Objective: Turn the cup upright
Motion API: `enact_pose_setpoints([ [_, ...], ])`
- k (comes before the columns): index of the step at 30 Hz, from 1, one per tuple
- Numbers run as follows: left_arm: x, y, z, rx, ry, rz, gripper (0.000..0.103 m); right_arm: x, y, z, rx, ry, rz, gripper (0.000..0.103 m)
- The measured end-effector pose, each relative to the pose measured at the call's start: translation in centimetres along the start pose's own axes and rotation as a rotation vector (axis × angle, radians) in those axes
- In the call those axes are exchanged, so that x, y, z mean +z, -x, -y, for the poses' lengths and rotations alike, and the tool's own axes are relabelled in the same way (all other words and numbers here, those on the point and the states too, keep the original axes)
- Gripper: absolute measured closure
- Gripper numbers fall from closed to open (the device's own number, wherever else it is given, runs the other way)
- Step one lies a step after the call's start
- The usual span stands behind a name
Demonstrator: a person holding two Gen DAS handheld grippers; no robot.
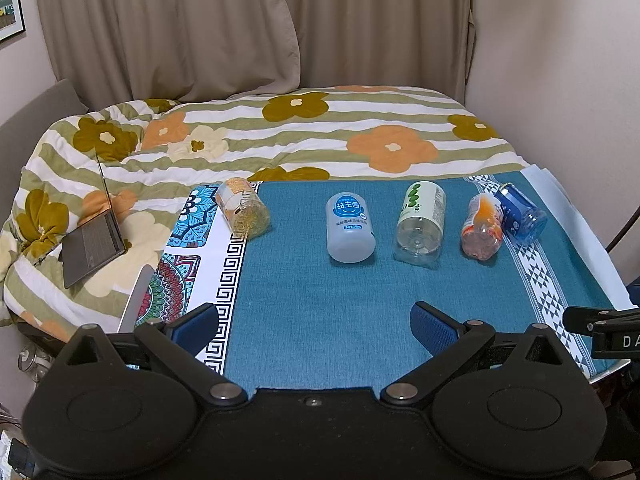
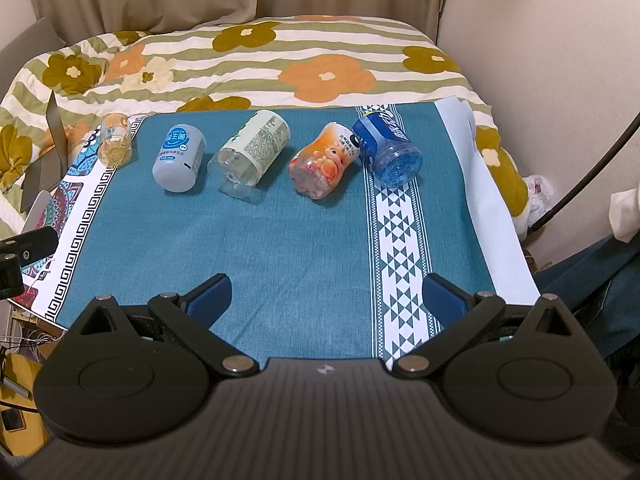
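Note:
Several cut-bottle cups lie on their sides in a row across the far part of the teal cloth (image 1: 320, 304): a yellow one (image 1: 242, 213), a white one with a blue label (image 1: 350, 227), a clear one with a green label (image 1: 421, 223), an orange one (image 1: 482, 227) and a blue one (image 1: 522, 213). The right wrist view shows the same row: yellow (image 2: 115, 141), white (image 2: 179, 159), clear (image 2: 252, 152), orange (image 2: 323, 160), blue (image 2: 390, 149). My left gripper (image 1: 314, 322) is open and empty, well short of the row. My right gripper (image 2: 326, 296) is open and empty too.
A flowered quilt (image 1: 280, 136) covers the bed behind the table. An open laptop (image 1: 96, 236) lies on the quilt at the left. A patterned white cloth (image 1: 200, 248) covers the table's left side. The table's right edge (image 2: 508, 232) drops off beside a wall.

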State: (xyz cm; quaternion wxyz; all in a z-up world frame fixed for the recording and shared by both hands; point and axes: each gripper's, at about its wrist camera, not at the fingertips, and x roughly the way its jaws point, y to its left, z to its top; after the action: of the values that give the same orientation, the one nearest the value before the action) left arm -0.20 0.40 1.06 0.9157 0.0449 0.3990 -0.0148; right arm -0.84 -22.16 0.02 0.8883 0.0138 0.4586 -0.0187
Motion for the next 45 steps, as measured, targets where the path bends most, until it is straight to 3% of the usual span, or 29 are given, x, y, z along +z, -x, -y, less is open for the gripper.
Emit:
enact_pose_setpoints([
  [13,0.5,-0.1,0.1,0.011,0.008,-0.017,0.0,0.3,-0.4,0.8,0.036,-0.024,-0.023,0.0],
  [25,4.2,-1.5,1.7,0.059,0.039,-0.017,0.0,3.7,-2.1,2.9,0.088,0.038,-0.016,0.0],
  [35,7.9,-7.6,1.3,-0.017,0.048,-0.106,0.0,5.5,-5.7,3.8,0.093,-0.004,-0.12,0.0],
  [45,11.0,-16.4,0.8,-0.147,0.017,-0.242,0.002,6.1,-8.7,2.2,-0.016,-0.052,-0.187,0.0],
])
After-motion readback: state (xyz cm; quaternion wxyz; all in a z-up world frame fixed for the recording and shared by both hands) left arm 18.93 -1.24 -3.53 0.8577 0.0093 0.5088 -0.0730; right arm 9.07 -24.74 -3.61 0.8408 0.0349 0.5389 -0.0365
